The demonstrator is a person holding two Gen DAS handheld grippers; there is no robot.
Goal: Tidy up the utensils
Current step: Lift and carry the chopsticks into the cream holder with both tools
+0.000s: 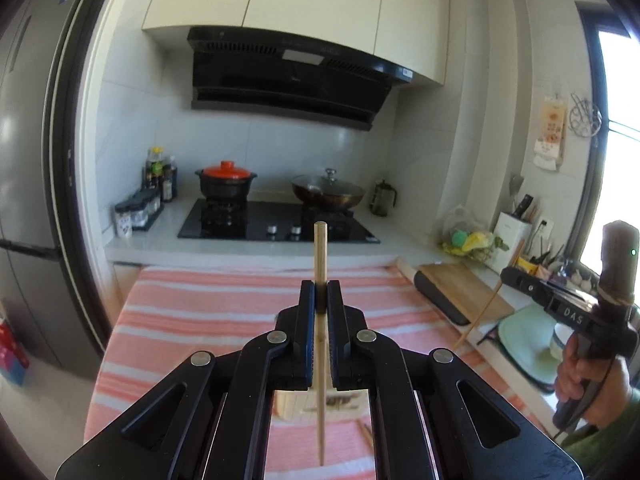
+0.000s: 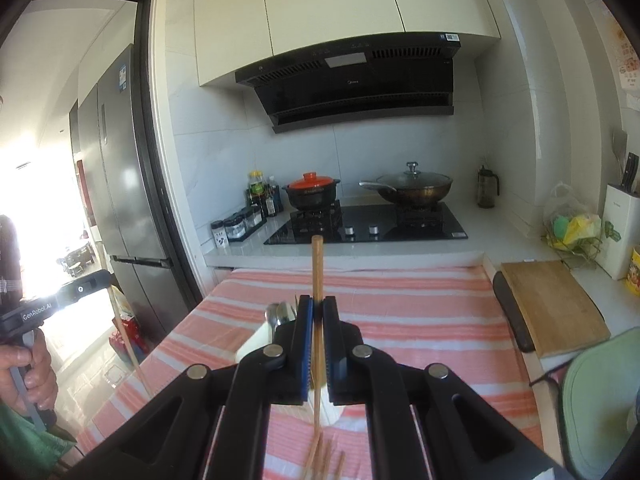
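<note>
Left gripper (image 1: 320, 292): your jaws are clamped on a pale wooden chopstick (image 1: 320, 252), which stands upright between the ribbed pads.
Right gripper (image 2: 317, 306): yours is closed the same way on a darker, reddish chopstick (image 2: 317, 264), its top poking above the fingertips.
Where the utensils are: both sticks are lifted above the striped cloth (image 1: 200, 304); more chopsticks (image 2: 326, 456) lie on the cloth under your right gripper, and a white holder (image 2: 256, 340) with metal spoons (image 2: 280, 314) sits just beside it.
Risk, slip: the sticks are thin, smooth and round, gripped at one narrow band, so I judge a tilt could let either one pivot or slide out.
Risk, collision: the long lower ends could catch the holder rim or scatter the loose sticks if you lower blind.
Textures: the cloth is soft, pink and white banded; the cutting board (image 2: 552, 304) is flat raw wood.
</note>
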